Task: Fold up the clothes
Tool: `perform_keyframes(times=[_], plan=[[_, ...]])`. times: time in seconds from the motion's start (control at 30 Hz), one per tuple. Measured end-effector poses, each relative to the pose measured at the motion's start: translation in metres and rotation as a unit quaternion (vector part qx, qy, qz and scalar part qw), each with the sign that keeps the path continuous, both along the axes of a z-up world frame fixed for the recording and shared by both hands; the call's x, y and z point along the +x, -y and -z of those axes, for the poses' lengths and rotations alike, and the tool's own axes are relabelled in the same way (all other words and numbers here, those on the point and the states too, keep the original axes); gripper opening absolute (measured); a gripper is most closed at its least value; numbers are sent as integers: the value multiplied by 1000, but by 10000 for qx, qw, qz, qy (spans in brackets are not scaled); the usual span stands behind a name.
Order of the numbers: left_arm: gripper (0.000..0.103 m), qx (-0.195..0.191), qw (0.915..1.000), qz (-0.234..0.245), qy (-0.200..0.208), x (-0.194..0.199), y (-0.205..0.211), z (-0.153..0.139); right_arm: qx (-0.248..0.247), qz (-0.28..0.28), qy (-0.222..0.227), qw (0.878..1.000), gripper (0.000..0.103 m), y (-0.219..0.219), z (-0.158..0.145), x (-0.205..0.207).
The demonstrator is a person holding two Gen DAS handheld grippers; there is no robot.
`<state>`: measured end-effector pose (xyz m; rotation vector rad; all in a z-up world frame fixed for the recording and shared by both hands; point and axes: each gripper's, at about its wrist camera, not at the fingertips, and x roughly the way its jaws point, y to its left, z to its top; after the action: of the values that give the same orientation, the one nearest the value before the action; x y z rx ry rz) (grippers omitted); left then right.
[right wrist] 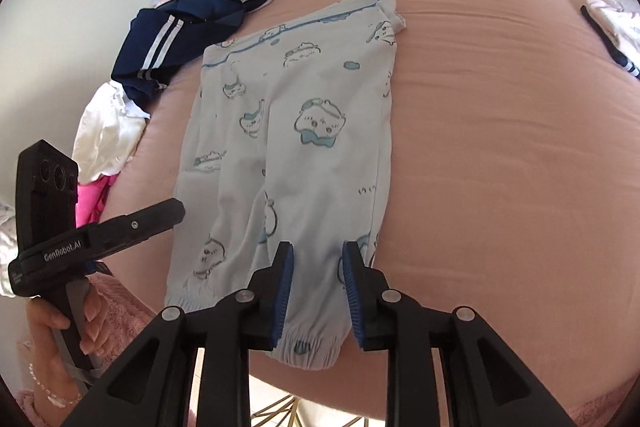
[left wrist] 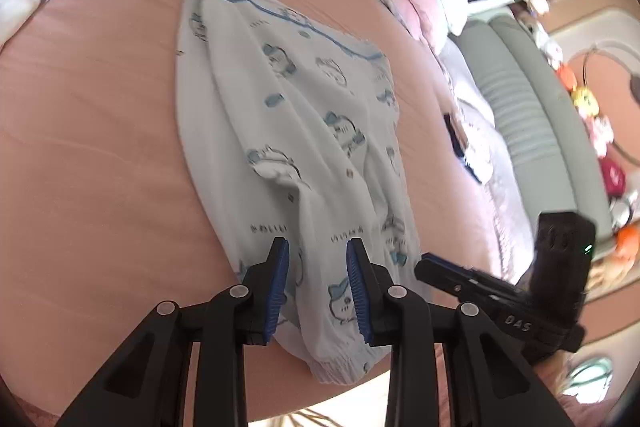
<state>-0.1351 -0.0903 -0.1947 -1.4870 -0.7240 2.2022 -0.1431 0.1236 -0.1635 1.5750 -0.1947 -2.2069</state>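
Left tongs (left wrist: 317, 291) parted, right tongs (right wrist: 317, 291) parted, above printed trousers (right wrist: 296, 155)

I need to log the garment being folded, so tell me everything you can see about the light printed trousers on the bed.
The printed trousers are pale, thin-looking cloth with blue cartoon animals, blue-piped waistband at the far end and gathered elastic cuffs nearest the cameras. They lie lengthwise on the pink bedsheet, legs side by side, slightly wrinkled. The left gripper and right gripper are open above the cuffs, gripping nothing.

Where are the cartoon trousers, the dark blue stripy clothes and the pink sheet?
Cartoon trousers (right wrist: 304, 131): right wrist view, middle of the legs.
Dark blue stripy clothes (right wrist: 168, 39): right wrist view, white stripes.
Pink sheet (right wrist: 500, 147): right wrist view, bare part.
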Motion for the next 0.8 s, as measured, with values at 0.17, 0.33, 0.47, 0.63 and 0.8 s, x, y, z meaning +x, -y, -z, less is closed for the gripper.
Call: perform_keyframes(times=[0.17, 0.33, 0.47, 0.63, 0.8], plan=[[26, -224, 9997, 17, -6, 10, -12, 3, 138, -117, -208, 9996, 25, 7, -6, 20], [3, -409, 9988, -190, -172, 15, -13, -2, 368, -24, -40, 9993, 25, 7, 6, 24], [3, -619, 9959, -325, -574, 30, -14, -26, 331, 15, -124, 9994, 25, 6, -1, 24], [3, -899, 9947, -426, -248, 42, -7, -1, 447, 62, -33, 9990, 25, 3, 9, 24], [3, -484, 9950, -875, -32, 40, 14, 10, 318, 271, -171, 9990, 27, -12, 6, 27]])
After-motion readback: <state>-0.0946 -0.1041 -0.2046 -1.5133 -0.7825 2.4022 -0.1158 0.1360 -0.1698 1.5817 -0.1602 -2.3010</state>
